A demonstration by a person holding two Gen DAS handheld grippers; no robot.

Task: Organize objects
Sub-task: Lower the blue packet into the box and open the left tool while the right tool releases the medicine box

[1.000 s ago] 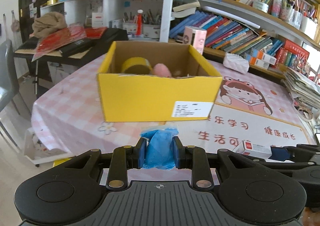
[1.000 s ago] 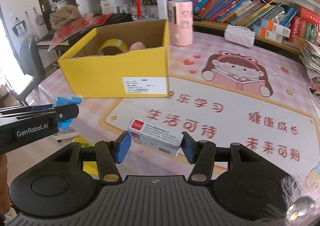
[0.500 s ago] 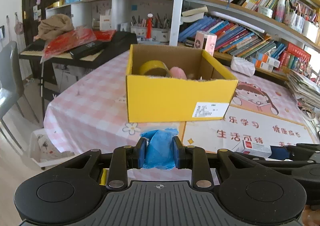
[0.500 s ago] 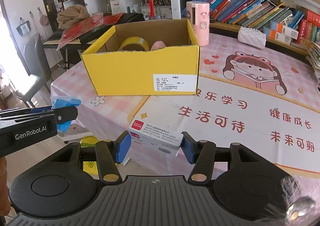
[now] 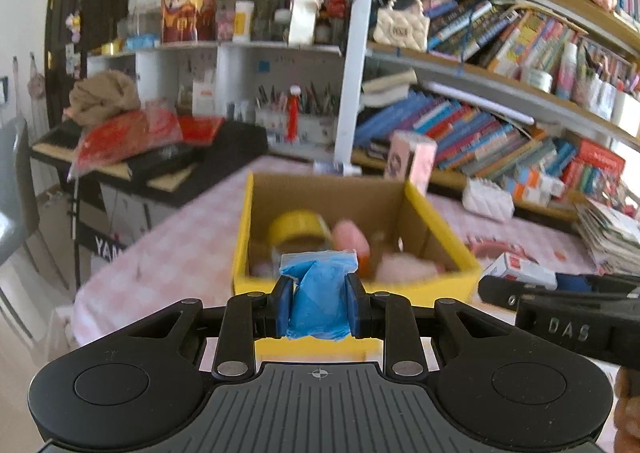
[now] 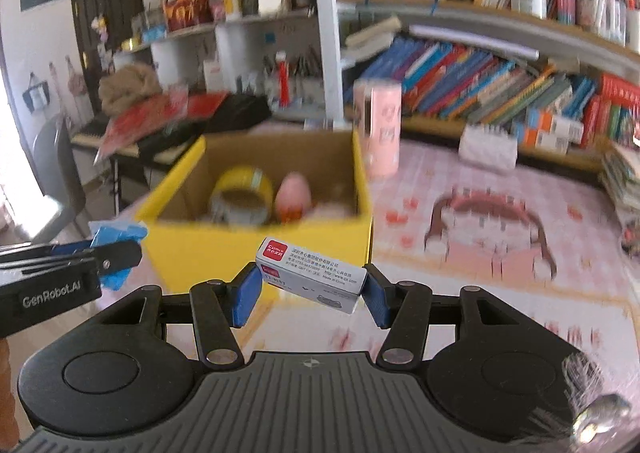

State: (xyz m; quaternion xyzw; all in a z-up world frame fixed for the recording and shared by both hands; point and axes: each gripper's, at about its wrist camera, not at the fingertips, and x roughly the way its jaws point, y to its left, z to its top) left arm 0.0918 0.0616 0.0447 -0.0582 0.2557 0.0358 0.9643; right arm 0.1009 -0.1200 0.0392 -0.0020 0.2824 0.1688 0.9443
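Both claws are loaded. Left claw (image 5: 319, 307) is squeezed down tight on a blue bag (image 5: 318, 295), a crumpled plastic pouch whose top sticks up above the pads. Right claw (image 6: 311, 293) is part closed on a small white carton (image 6: 311, 272) with a red end label, pinched end to end between the blue pads and tilted, its red end higher.

A yellow box (image 5: 440, 289) stands on the worktop (image 6: 500, 317), a pink checked cloth with a cartoon print, near the left edge. From the left wrist view the bag hangs at the near wall of the box, its top seen against the open inside. From the right wrist view the carton sits in front of the box's near wall, toward its right corner, and looks clear of the rim; I cannot tell whether it is over the opening yet.

Already in the box: a tape roll (image 6: 242, 195), a pink egg-shaped thing (image 6: 295, 197) beside it, and some pale items blurred against the right side. So part of the sorting appears done. What is left, as I judge it, is getting both held things over the rim and letting them go inside. A pink canister (image 6: 380, 129) and a white quilted pouch (image 6: 488, 147) stand on the worktop toward its far edge, by the bookshelf (image 6: 500, 73); whether they belong to the job I cannot say. No other loose items show on the near part of the worktop.
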